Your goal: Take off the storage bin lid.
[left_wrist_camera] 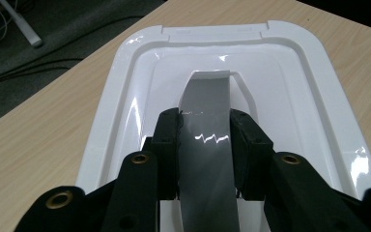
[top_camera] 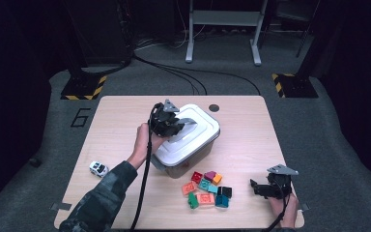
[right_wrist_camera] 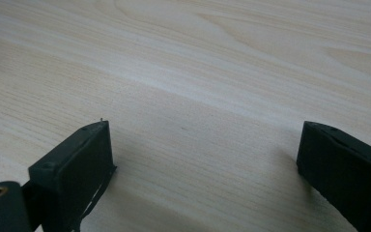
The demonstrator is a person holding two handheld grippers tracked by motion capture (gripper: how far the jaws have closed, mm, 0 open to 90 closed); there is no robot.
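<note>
The grey handle (left_wrist_camera: 206, 145) of the white lid (left_wrist_camera: 125, 96) is a smooth, glossy plastic strap, flat and slightly arched, and its long axis runs along the length of the lid, away from the left tool (left_wrist_camera: 206, 126) toward the lid's far short edge. The left tool is clamped on this handle, one black jaw pressed against each long side of the strap. The lid is a shiny rounded rectangle with a raised rim and a sunken middle, and it sits on a box (top_camera: 186, 140) of translucent grey plastic near the middle of the pale wood-grain desk (top_camera: 241, 125); in the high view the box lies slantwise, its long axis running from near left to far right. Just beside the box's near corner lies a loose cluster of studded toy bricks (top_camera: 206, 188) in red, pink, orange, teal and green. A small white toy car (top_camera: 98, 168) stands near the desk's left edge, though its detail is hard to make out. The right tool (top_camera: 262, 188) rests low over the desk at the near right corner, its jaws spread wide with nothing between them.
</note>
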